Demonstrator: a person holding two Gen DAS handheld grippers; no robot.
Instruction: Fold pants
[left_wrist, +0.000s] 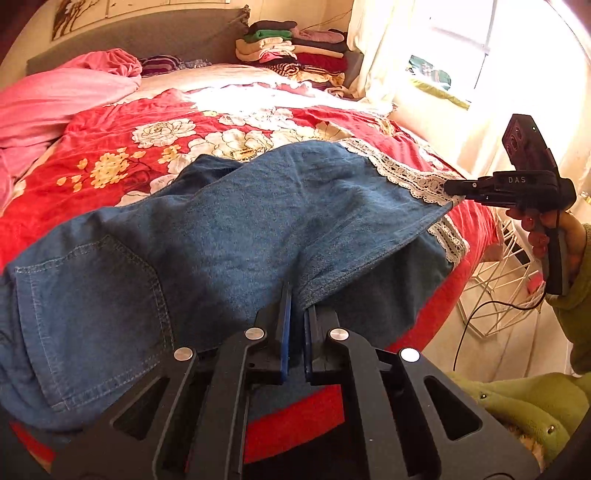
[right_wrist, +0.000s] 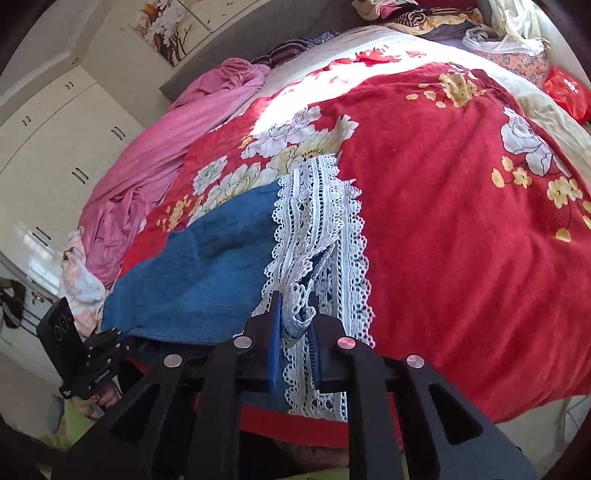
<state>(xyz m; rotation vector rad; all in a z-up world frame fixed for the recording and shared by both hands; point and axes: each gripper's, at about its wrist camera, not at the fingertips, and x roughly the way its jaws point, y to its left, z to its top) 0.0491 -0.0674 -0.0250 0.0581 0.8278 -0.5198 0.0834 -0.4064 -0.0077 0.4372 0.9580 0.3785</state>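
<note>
Blue denim pants (left_wrist: 221, 221) lie across a bed's red floral blanket (left_wrist: 110, 140), back pocket at the left, white lace hem (left_wrist: 406, 177) at the right. My left gripper (left_wrist: 297, 299) is shut on the near denim edge of a leg. In the same view my right gripper (left_wrist: 452, 188) is held by a hand in a green sleeve and pinches the lace corner, lifting it slightly. In the right wrist view the lace hem (right_wrist: 314, 206) bunches between the fingers of my right gripper (right_wrist: 295, 310), which is shut on it. The denim (right_wrist: 207, 266) stretches left toward my left gripper (right_wrist: 110, 338).
Folded clothes (left_wrist: 291, 48) are stacked at the bed's far corner by the headboard. A pink sheet (left_wrist: 55, 99) is bunched on the left side. A white wire basket (left_wrist: 498, 288) stands on the floor beside the bed, under a curtained window (left_wrist: 443, 55). White wardrobes (right_wrist: 55, 147) line the far wall.
</note>
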